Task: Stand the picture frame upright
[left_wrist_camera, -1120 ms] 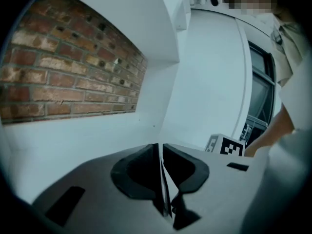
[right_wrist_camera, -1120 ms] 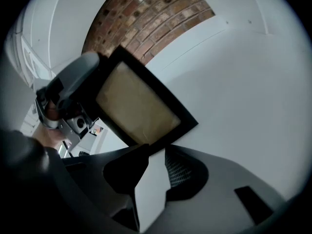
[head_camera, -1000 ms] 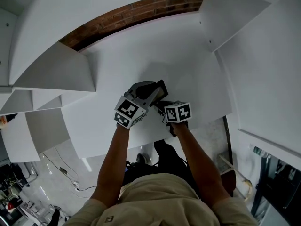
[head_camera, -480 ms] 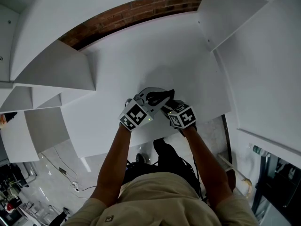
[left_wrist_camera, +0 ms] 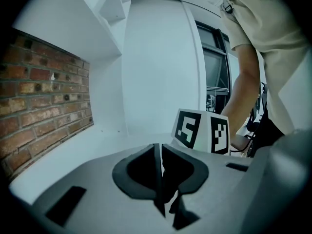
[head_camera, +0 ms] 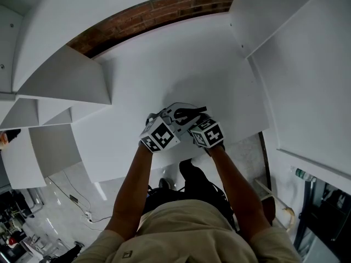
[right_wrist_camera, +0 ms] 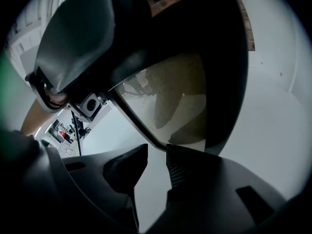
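The picture frame (head_camera: pixel 193 113) is a dark-rimmed frame with reflecting glass, mostly hidden between my two grippers near the front of the white shelf (head_camera: pixel 208 64). In the right gripper view the picture frame (right_wrist_camera: pixel 195 91) fills the middle, tilted, with its lower corner at the far end of my right gripper (right_wrist_camera: pixel 157 160). That gripper's jaws stand apart and do not press on the frame. My left gripper (right_wrist_camera: pixel 83 38) covers the frame's upper left part. In its own view the left gripper (left_wrist_camera: pixel 160 174) has its jaws together on a thin dark edge. The right gripper's marker cube (left_wrist_camera: pixel 200 136) sits just beyond.
A brick wall (head_camera: pixel 159 12) backs the shelf. White side panels (head_camera: pixel 60 81) rise at the left and a white panel (head_camera: pixel 307 81) stands at the right. The shelf's front edge (head_camera: pixel 247 138) runs just behind my wrists. A window and my forearm (left_wrist_camera: pixel 243 91) show at the right.
Both grippers have drawn closer together, the left shifting right and the right shifting left. The frame, earlier a plain dark slab by the left gripper, is now mostly hidden between them.
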The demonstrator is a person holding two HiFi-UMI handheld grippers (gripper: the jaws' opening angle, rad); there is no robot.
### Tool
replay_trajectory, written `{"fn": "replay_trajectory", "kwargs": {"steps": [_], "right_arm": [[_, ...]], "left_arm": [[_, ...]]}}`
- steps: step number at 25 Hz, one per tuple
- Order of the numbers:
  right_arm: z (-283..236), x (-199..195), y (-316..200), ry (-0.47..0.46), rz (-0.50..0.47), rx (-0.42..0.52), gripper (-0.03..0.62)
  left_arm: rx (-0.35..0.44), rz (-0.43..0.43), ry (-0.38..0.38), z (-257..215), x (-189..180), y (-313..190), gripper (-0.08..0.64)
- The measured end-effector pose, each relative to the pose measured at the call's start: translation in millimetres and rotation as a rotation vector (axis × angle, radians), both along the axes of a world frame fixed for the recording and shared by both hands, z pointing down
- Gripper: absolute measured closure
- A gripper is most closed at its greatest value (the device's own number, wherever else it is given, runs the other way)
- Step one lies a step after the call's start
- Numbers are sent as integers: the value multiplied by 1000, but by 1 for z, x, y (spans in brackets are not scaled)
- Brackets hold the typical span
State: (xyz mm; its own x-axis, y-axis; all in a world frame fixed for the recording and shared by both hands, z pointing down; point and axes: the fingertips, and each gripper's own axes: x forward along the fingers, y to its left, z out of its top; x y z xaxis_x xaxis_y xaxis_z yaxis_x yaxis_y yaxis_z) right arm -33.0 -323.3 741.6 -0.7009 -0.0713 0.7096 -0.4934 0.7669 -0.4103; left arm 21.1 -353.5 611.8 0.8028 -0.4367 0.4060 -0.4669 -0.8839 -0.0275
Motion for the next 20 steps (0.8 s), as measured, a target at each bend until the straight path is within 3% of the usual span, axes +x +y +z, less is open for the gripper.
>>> {"fn": "replay_trajectory", "kwargs": {"steps": [11, 20], "right_arm": [[-5, 11, 0, 5, 0, 13, 479], [-12, 17, 5, 5, -14, 26, 479]], "left_arm": [[21, 7, 18, -6, 1, 4, 505], [65, -39, 69, -31, -13, 4, 505]]}}
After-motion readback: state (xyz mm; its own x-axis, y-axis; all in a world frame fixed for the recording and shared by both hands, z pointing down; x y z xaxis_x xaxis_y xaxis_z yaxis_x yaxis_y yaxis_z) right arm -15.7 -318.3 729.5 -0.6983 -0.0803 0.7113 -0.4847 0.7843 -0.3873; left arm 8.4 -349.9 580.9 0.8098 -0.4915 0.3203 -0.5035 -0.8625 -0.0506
